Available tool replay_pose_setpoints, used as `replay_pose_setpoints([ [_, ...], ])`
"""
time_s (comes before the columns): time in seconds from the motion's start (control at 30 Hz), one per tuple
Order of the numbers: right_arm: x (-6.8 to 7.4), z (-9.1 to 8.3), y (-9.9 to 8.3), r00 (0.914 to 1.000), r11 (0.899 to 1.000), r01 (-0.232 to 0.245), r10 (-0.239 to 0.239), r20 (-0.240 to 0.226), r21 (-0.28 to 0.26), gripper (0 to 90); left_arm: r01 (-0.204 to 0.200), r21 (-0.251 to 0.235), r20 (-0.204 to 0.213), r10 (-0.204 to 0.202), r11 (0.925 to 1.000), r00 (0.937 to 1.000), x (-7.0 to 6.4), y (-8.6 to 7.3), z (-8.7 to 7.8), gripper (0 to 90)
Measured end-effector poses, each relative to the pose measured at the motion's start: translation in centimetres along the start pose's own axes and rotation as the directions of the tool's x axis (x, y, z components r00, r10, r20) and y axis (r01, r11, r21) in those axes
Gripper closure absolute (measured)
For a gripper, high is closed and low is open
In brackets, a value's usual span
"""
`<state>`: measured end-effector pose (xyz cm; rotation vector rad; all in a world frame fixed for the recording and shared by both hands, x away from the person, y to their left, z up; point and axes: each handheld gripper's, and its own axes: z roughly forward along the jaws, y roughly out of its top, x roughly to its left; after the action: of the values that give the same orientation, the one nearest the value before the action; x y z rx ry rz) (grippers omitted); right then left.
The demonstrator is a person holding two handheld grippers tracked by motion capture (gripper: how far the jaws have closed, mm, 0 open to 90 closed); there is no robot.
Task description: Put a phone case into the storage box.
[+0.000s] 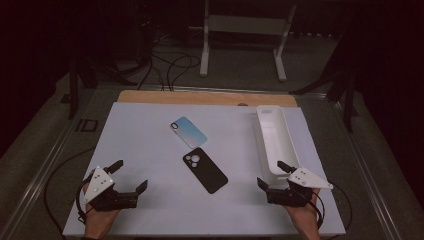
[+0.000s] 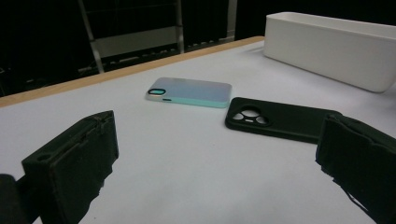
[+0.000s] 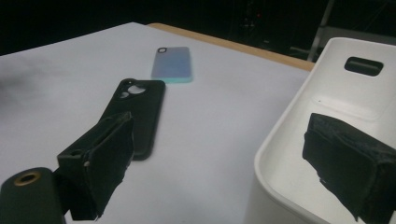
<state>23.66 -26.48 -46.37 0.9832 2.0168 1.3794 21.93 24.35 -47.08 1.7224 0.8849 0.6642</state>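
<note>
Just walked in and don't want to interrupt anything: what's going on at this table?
A person holds a two-jaw gripper in each hand at the table's near edge. The left gripper and the right gripper are both open and empty. On the white table lie a black phone case and a pale blue phone case, flat, close together but apart. A white bin stands to the right, empty as far as visible. Nothing is being handled.

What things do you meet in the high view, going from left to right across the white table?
Left gripper → blue phone case → black phone case → white bin → right gripper.
</note>
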Motion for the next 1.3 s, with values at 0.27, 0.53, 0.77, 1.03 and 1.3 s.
replay_pose_setpoints([
  [0.27,0.2,0.3,1.3,1.0,1.0,-0.001,0.001,-0.008,0.03,8.7,0.007,0.003,-0.013,-0.007,1.0,0.9999,0.1,-0.2,0.0,0.0],
  [0.53,0.4,1.2,2.8,0.9997,0.998,0.013,-0.012,-0.021,0.058,7.9,0.009,0.003,-0.019,-0.009,1.0,0.9998,0.1,-0.3,0.0,0.0],
  [0.77,0.8,2.4,4.4,0.9994,0.997,0.028,-0.026,-0.024,0.074,7.9,0.011,0.004,-0.019,-0.011,0.9999,0.9998,0.2,-0.4,0.0,0.0],
  [1.03,1.7,4.6,6.3,0.9963,0.992,0.074,-0.069,-0.051,0.106,7.9,0.013,0.003,-0.024,-0.013,0.9999,0.9996,0.3,-0.4,0.0,0.0],
  [1.3,2.4,6.8,8.1,0.9924,0.985,0.106,-0.097,-0.076,0.134,7.8,0.013,0.003,-0.024,-0.013,0.9999,0.9996,0.3,-0.4,0.0,0.0],
])
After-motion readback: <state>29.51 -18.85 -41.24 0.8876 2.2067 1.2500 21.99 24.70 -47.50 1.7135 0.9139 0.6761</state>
